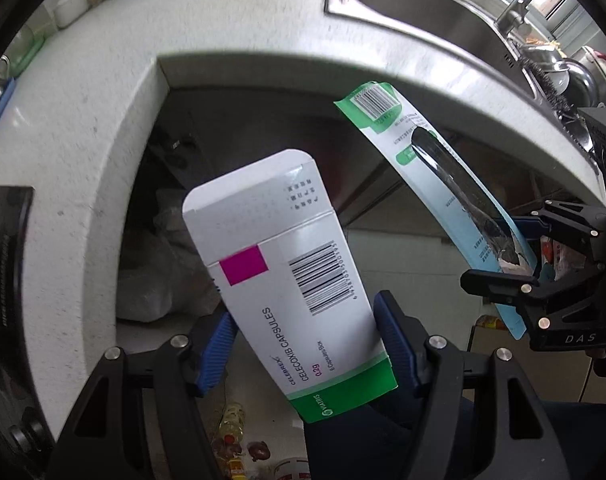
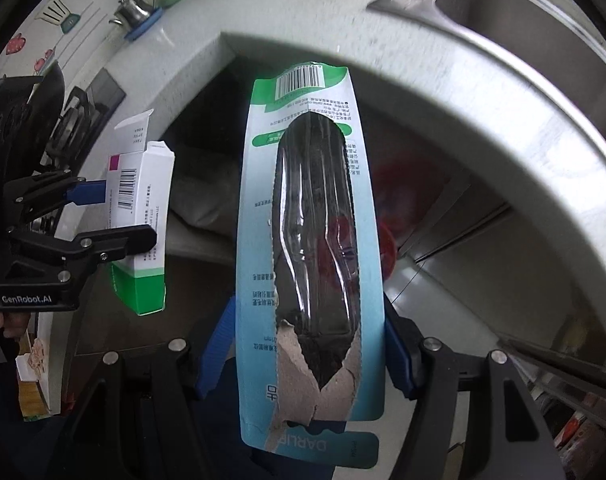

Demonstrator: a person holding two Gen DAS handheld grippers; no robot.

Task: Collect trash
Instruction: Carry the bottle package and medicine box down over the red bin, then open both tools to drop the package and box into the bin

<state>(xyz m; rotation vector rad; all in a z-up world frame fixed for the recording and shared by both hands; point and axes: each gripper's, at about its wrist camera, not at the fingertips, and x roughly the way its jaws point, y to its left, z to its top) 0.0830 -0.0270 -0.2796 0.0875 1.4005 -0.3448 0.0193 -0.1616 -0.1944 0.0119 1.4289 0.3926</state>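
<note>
A home kitchen — steel sink [image 1: 435, 12], speckled countertop [image 1: 103, 120], kettle [image 2: 137, 6].

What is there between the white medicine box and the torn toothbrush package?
Nothing is between the medicine box and the toothbrush package. In the left wrist view, only open air shows there, with the dark space under the counter behind.

White capsule box [image 1: 287, 276] with magenta square, green band, black barcode; green-and-pale-blue torn blister card [image 2: 311, 248].
</note>
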